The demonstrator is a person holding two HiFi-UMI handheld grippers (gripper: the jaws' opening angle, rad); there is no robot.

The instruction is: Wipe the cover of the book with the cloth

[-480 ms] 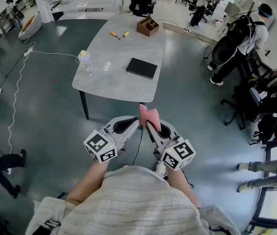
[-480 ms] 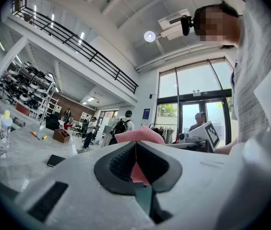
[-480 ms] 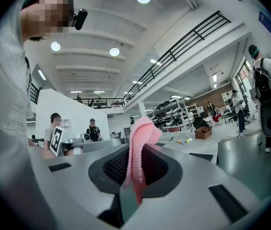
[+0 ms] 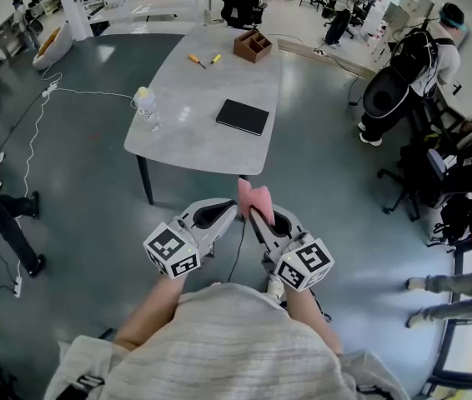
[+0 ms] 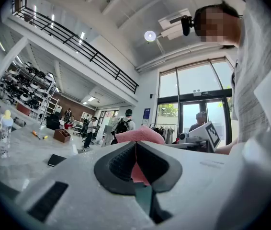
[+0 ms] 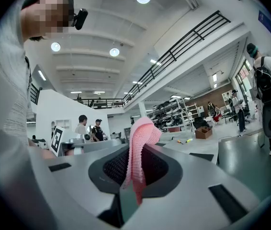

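A black book (image 4: 242, 116) lies flat on the grey table (image 4: 194, 140), well ahead of me and apart from both grippers. I hold a pink cloth (image 4: 253, 197) up close to my body, short of the table's near edge. My right gripper (image 4: 253, 215) is shut on the cloth (image 6: 139, 147), which sticks up over its jaws. My left gripper (image 4: 233, 212) sits right beside it, tips almost touching. The left jaws are also closed, with the pink cloth (image 5: 140, 134) showing between the pads and above them.
On the table stand a water bottle (image 4: 145, 107), a brown wooden box (image 4: 252, 45) and two small tools (image 4: 202, 59). A white cable (image 4: 32, 148) runs over the floor at the left. People stand at the left (image 4: 2, 215) and right (image 4: 411, 77); office chairs crowd the right side.
Both grippers and the cloth have stayed put. A person at the left edge of the head view has walked further into view.
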